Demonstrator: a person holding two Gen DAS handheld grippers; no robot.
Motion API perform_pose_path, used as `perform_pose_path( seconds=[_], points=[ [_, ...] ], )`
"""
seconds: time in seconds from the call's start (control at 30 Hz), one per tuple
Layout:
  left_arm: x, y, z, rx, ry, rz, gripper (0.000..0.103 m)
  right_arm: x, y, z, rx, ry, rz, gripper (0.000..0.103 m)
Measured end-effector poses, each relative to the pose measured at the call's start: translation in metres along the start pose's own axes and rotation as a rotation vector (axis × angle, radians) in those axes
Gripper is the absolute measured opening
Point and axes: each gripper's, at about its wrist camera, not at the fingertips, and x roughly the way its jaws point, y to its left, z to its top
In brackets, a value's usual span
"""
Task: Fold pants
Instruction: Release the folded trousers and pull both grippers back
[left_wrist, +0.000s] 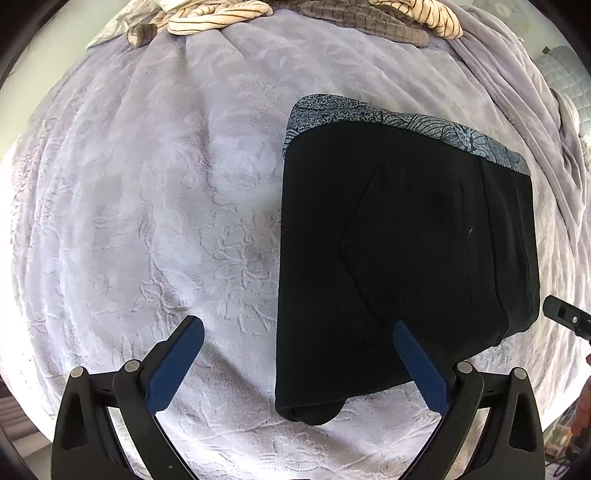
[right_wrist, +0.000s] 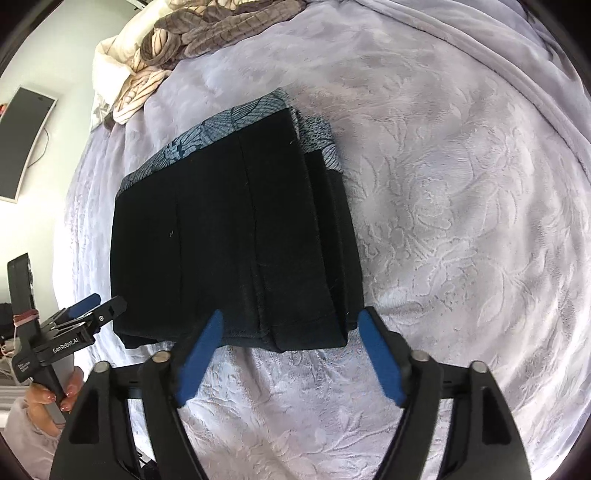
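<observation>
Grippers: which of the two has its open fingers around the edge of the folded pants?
The right gripper: it straddles the black pants' near edge; the left gripper sits mostly over blanket.

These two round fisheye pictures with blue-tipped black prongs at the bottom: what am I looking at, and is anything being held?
Each picture comes from a camera on a hand-held claw, looking along its two fingers. A person holds one claw per hand. The left claw and right claw are both open and hold nothing. The black pants, with a patterned grey waistband, lie folded on a lavender blanket. The left claw also shows at the right view's edge. Striped bedding is bunched at the far end.
</observation>
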Motion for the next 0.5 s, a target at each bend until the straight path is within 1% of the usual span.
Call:
perform_pose_path(
  seconds=[0.1,0.3,0.4,0.5],
  points=[
    [0.002,0.003,0.006,-0.015,0.002,-0.03,0.103,0.002,-0.007,0.001,0.017,0.01,0.008,0.082],
    [0.011,0.008,0.02,-0.034,0.034,-0.09,0.103,0.01,-0.021,0.005,0.055,0.038,0.042,0.082],
    [0.012,0.007,0.028,-0.024,0.04,-0.132,0.103,0.014,-0.025,0.008,0.05,0.053,0.045,0.082],
    [0.016,0.0,0.038,0.017,0.043,-0.166,0.103,0.016,-0.028,0.015,0.037,0.056,0.066,0.082]
  ],
)
